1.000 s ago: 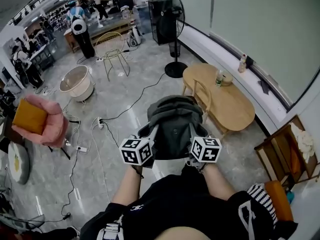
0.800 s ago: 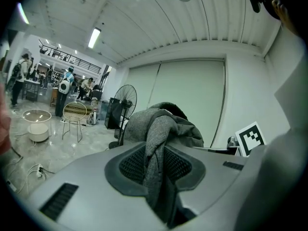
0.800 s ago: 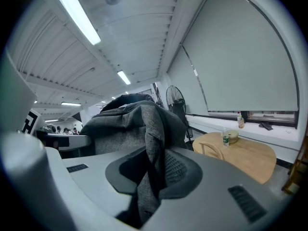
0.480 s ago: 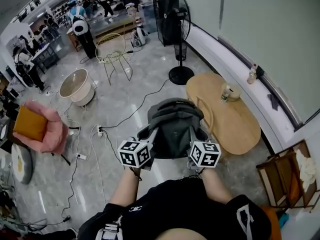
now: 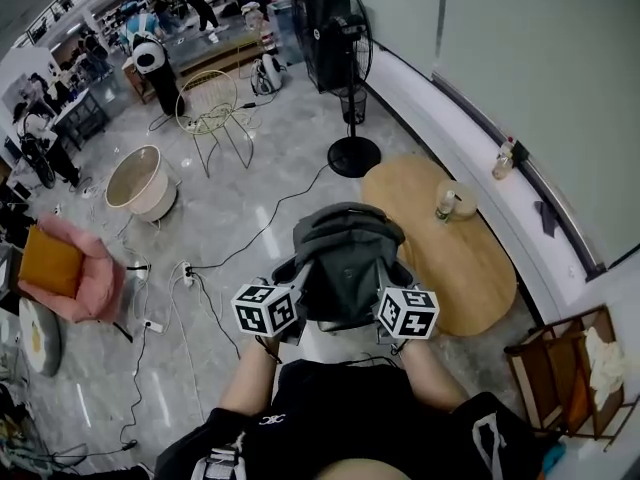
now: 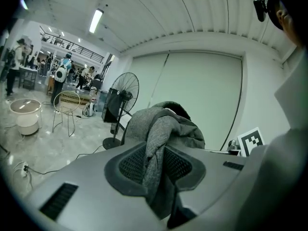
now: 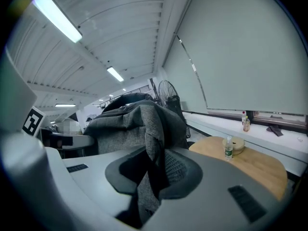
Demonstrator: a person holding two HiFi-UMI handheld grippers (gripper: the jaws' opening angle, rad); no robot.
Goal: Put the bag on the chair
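A grey backpack [image 5: 345, 253] hangs in front of me above the floor, held up by both grippers. My left gripper [image 5: 295, 290] is shut on a grey strap of the bag [image 6: 163, 129], which runs down between its pads [image 6: 129, 163]. My right gripper [image 5: 385, 290] is shut on the other strap, the fabric pinched between its pads [image 7: 179, 167]; the bag's body [image 7: 125, 119] rises behind. A pink chair [image 5: 80, 273] with an orange cushion stands at the far left. A wire chair [image 5: 213, 118] stands further back.
A low wooden table [image 5: 455, 268] with a bottle [image 5: 441, 203] is at the right. A standing fan [image 5: 335, 38] is ahead, a white tub [image 5: 138, 180] at the left. Cables and a power strip [image 5: 185, 271] lie on the floor. People stand far back.
Both grippers keep their hold on the bag. The view has shifted: the wooden table now sits further right of the bag, and the pink chair has slid lower left.
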